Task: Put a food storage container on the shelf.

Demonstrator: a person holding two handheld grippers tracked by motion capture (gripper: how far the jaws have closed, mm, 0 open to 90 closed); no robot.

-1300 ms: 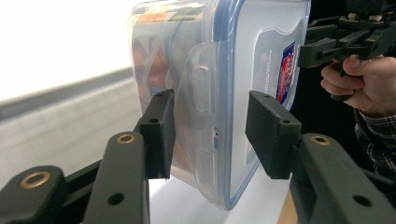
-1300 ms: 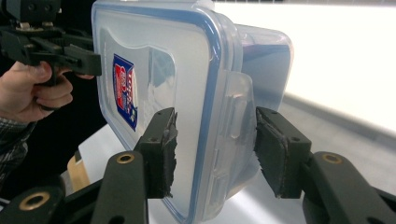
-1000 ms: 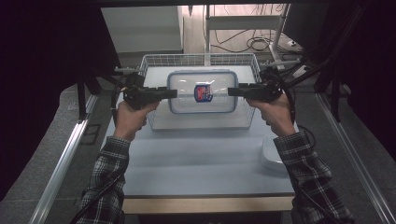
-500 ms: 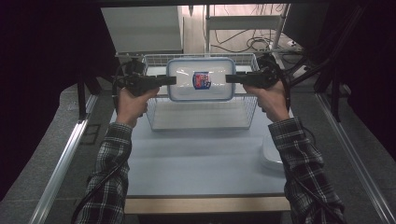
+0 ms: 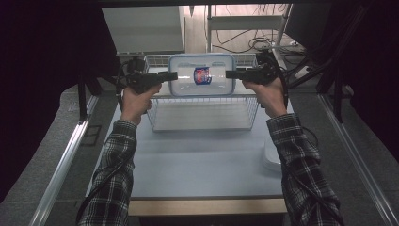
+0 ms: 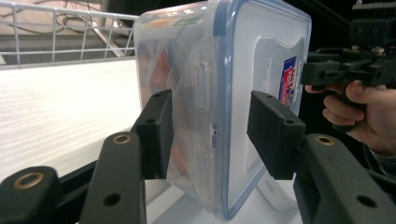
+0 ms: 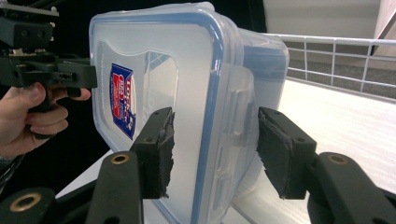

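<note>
The container [image 5: 201,75] is clear, frosted plastic with a pale blue rim around its lid, and it carries a red, white and blue label [image 5: 202,75]. The wire basket [image 5: 202,110] is white. Both sleeves [image 5: 115,165] are a black-and-white plaid. The counter [image 5: 197,160] is pale grey-blue with a light wood front edge. The left gripper [image 6: 208,133] and right gripper [image 7: 212,149] are matte black with brass-coloured rivets.

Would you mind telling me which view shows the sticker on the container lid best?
The high view: the sticker faces the camera whole on the lid. The right gripper view shows it slanted; the left gripper view shows it at the lid's far end beyond a jaw.
</note>
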